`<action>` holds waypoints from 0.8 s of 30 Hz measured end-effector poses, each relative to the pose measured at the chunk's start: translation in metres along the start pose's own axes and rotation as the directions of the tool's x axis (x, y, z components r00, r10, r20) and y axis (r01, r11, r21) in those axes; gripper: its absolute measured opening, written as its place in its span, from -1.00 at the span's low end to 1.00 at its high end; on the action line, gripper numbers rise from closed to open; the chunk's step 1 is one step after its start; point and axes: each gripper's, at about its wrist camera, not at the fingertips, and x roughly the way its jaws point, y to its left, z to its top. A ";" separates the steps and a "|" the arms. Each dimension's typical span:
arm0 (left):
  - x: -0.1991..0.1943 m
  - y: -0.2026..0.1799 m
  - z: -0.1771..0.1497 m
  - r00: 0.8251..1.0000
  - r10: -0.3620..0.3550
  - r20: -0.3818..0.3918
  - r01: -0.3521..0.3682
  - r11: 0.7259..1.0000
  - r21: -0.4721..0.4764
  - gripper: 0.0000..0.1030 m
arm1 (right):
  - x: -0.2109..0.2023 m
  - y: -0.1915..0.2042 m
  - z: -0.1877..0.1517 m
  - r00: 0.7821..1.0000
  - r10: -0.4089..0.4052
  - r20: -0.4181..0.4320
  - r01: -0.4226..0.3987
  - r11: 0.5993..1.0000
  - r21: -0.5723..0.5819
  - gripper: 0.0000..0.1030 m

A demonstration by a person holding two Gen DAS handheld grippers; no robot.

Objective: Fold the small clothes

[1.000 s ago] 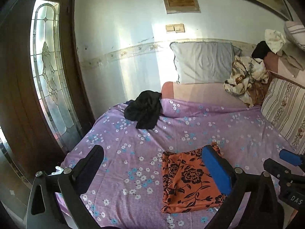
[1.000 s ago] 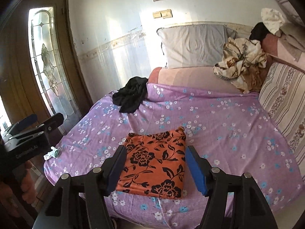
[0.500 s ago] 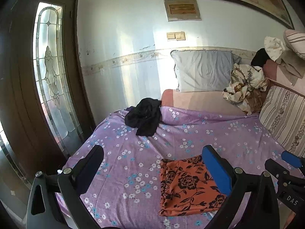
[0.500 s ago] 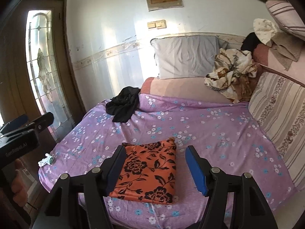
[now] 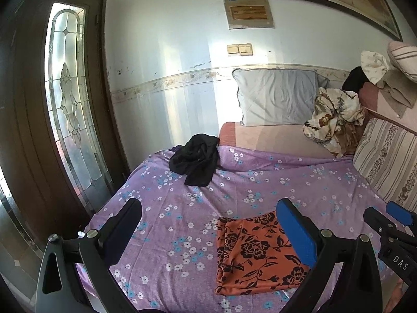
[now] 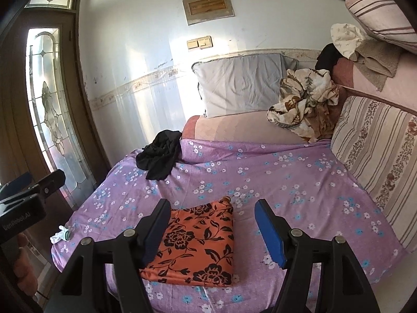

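Left wrist view: the left tool (image 5: 208, 224) is spread wide and empty above the bed (image 5: 299, 182); the folded orange cloth (image 5: 255, 255) lies flat near its blue finger.

Right wrist view: the right tool (image 6: 212, 224) hangs released above the same cloth (image 6: 198, 245), gripping nothing.

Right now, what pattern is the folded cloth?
Orange cloth with black flowers; clearest in the right wrist view.
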 end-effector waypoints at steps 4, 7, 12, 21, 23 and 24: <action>0.001 0.006 0.000 1.000 0.003 0.001 -0.003 1.000 -0.008 0.99 | 0.001 0.004 0.003 1.000 0.006 0.005 -0.006 1.000 0.008 0.37; 0.001 0.010 0.000 1.000 0.004 0.003 -0.004 1.000 -0.019 0.99 | 0.001 0.007 0.005 1.000 0.008 0.014 -0.008 1.000 0.005 0.37; 0.002 0.014 -0.001 1.000 0.008 0.003 -0.008 1.000 -0.016 0.99 | 0.001 0.012 0.007 1.000 0.009 0.018 -0.009 1.000 -0.004 0.37; 0.001 0.023 0.001 1.000 0.018 0.014 -0.018 0.999 -0.034 0.99 | 0.001 0.016 0.008 1.000 0.009 0.024 -0.008 1.000 -0.011 0.37; 0.001 0.024 0.001 1.000 0.020 0.014 -0.019 0.999 -0.034 0.99 | 0.001 0.017 0.009 1.000 0.008 0.028 -0.008 1.000 -0.010 0.37; 0.000 0.024 0.001 1.000 0.021 0.015 -0.020 0.999 -0.034 0.99 | 0.000 0.018 0.009 1.000 0.009 0.030 -0.009 1.000 -0.010 0.37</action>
